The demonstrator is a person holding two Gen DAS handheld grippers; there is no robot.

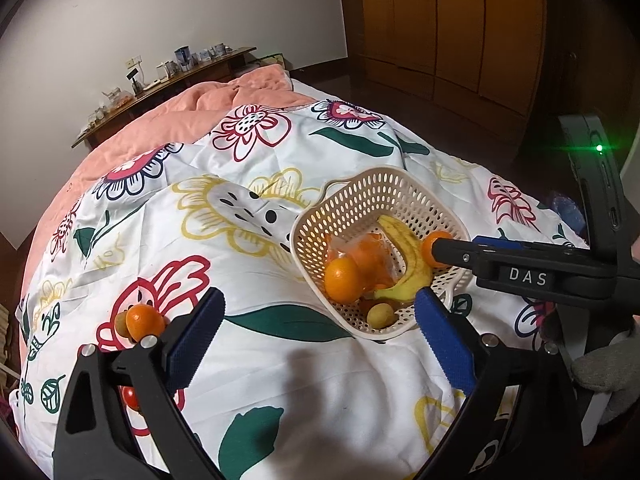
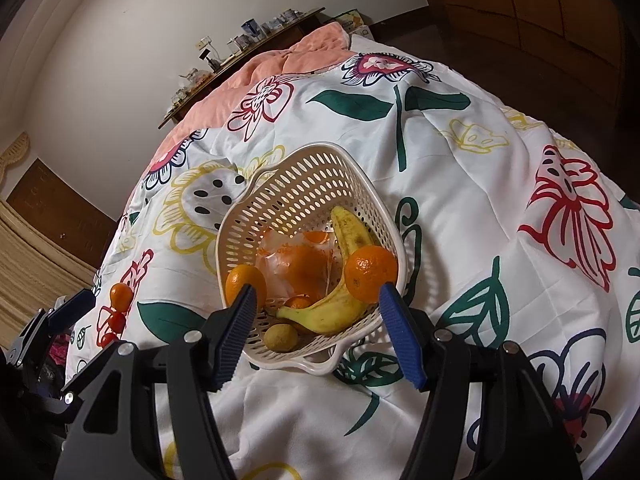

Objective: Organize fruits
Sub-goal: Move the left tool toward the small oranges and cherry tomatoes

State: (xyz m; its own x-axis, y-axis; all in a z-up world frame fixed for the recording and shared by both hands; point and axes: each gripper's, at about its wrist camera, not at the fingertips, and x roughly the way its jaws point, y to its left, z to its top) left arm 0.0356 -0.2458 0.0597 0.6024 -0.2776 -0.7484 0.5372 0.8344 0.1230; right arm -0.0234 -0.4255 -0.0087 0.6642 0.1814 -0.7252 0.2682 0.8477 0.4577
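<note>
Cream perforated plastic basket (image 2: pixel 304 200) on the flowered quilt (image 2: pixel 460 184) holds a banana (image 2: pixel 340 312), oranges (image 2: pixel 246 284), bagged fruit and a small brownish fruit (image 2: pixel 281 336), while a tangerine (image 1: pixel 144 322) lies outside near the left gripper (image 1: pixel 320 332), both grippers' jaws apart, the right gripper (image 2: pixel 316 332) gripping nothing.
</note>
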